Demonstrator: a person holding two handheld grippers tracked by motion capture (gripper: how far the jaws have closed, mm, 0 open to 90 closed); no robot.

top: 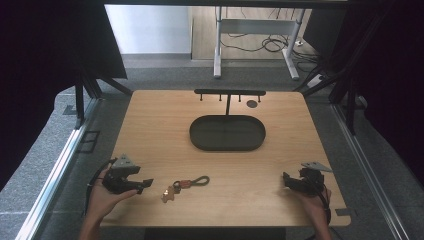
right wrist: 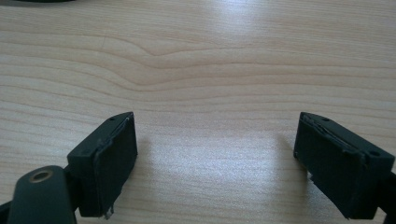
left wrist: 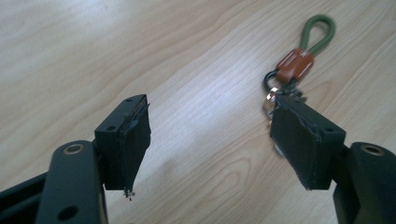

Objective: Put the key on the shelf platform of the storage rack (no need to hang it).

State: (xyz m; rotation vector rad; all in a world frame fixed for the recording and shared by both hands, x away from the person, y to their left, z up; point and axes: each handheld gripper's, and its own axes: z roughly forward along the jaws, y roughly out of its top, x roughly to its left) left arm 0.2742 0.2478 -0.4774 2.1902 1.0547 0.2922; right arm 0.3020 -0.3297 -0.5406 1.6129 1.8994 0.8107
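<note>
A keychain [top: 186, 185] lies on the wooden table [top: 220, 160] near the front, left of centre: a green cord loop [left wrist: 318, 29], an orange-brown sleeve [left wrist: 294, 64], a black clip and a pale key-shaped tag [top: 169, 194]. My left gripper [top: 146, 184] rests just left of it, open, with bare wood between its jaws; in the left gripper view [left wrist: 212, 140] the keychain's metal end is partly hidden behind the right jaw. My right gripper [top: 286, 179] is at the front right, open above bare wood [right wrist: 215, 154], far from the keychain.
A black oval tray [top: 227, 133] sits at the table's centre back. Behind it stands a black rack with hooks [top: 230, 93]. A small dark disc [top: 252, 104] lies near the rack's right end. A desk frame and cables are on the floor beyond.
</note>
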